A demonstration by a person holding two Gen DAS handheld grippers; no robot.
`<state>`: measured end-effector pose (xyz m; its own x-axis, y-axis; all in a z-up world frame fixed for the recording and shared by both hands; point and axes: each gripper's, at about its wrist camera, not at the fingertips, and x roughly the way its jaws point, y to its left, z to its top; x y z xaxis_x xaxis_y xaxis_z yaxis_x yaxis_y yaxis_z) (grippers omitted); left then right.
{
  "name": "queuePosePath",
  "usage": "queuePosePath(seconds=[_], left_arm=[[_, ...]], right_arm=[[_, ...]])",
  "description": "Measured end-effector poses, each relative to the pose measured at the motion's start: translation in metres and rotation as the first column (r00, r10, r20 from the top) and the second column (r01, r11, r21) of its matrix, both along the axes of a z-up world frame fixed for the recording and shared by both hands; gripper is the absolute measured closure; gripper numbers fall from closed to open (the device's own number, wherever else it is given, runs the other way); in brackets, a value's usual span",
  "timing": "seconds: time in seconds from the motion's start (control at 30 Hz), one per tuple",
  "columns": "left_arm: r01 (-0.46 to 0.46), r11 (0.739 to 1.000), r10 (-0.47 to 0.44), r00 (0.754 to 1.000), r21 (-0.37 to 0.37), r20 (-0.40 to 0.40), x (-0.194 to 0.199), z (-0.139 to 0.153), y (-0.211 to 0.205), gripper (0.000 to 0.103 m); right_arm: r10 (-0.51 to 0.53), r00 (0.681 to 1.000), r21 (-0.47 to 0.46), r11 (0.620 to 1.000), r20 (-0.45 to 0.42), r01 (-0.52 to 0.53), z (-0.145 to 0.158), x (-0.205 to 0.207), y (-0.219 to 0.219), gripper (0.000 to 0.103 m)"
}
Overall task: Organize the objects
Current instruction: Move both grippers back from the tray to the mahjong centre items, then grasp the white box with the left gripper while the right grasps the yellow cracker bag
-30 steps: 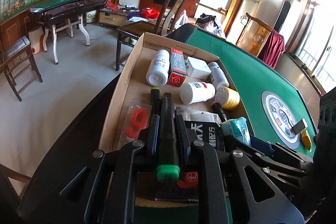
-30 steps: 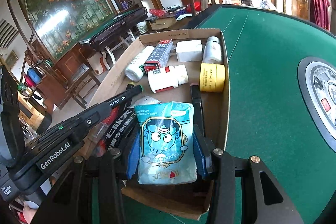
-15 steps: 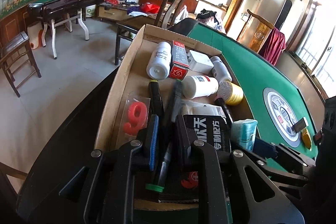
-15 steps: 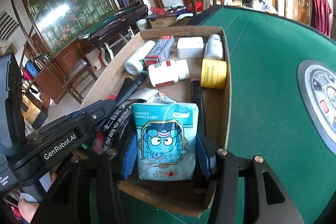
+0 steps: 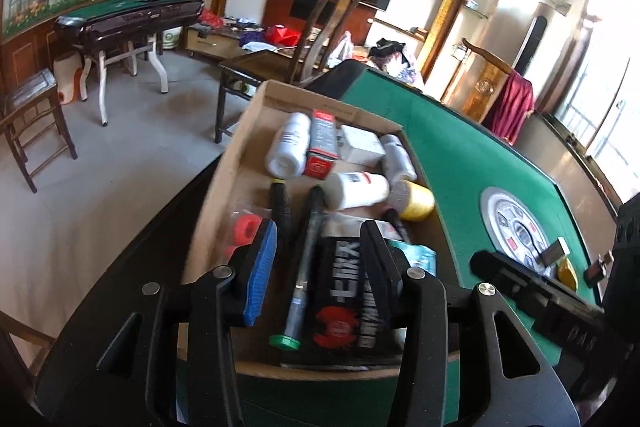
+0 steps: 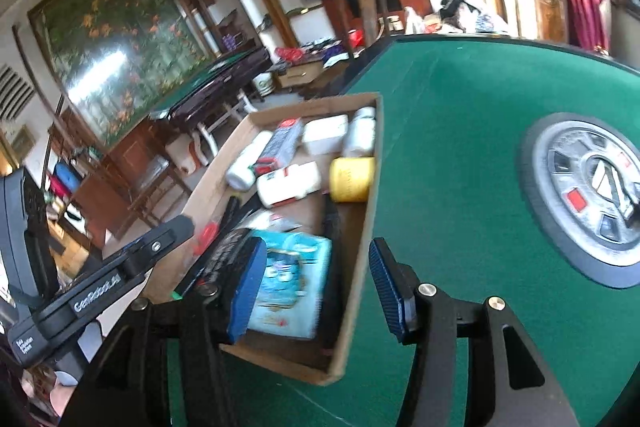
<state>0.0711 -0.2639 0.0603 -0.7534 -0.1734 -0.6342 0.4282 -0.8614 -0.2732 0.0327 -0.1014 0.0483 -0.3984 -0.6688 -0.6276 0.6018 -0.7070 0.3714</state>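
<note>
A cardboard box (image 5: pixel 224 187) on the green table holds white bottles (image 5: pixel 288 151), a red carton (image 5: pixel 322 143), a yellow jar (image 5: pixel 416 201), a red shape (image 5: pixel 246 227), a black packet (image 5: pixel 352 303) and a green-capped pen (image 5: pixel 302 275). My left gripper (image 5: pixel 320 275) is open above the pen and packet, holding nothing. In the right wrist view the light-blue cartoon packet (image 6: pixel 292 283) lies in the box (image 6: pixel 360 251). My right gripper (image 6: pixel 316 291) is open over the box's near right wall, empty.
The green felt table (image 6: pixel 460 131) has a round silver centre panel (image 6: pixel 592 195). Small items lie near it (image 5: pixel 560 259). A wooden chair (image 5: pixel 320 27) stands beyond the box; another table (image 5: pixel 128 19) and a stool (image 5: pixel 32 111) stand on the floor to the left.
My left gripper let go of the green-capped pen, which now lies in the box. My right gripper let go of the light-blue packet and opened wide. Both pulled back a little.
</note>
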Motion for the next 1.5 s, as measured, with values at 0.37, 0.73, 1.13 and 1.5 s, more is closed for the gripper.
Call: queuePosePath(seconds=[0.37,0.73,1.13,1.5], left_arm=[[0.231,0.969,-0.228,0.973,-0.084,0.041,-0.029,0.007,0.095,0.059],[0.418,0.901,-0.405,0.906,-0.117,0.122,-0.050,-0.008,0.175,0.059],[0.465,0.876,-0.446,0.882,-0.130,0.152,-0.055,-0.011,0.196,0.059],[0.512,0.837,-0.475,0.855,-0.192,0.208,-0.090,0.000,0.235,0.059]], right_arm=[[-0.377,0.926,-0.058,0.924,0.013,0.377,0.013,-0.071,0.195,0.032],[-0.558,0.789,0.025,0.820,0.257,0.572,-0.051,-0.156,0.343,0.030],[-0.432,0.885,0.157,0.900,0.175,0.408,-0.038,-0.126,0.301,0.029],[-0.472,0.882,0.264,0.851,0.009,0.453,-0.049,-0.133,0.280,0.040]])
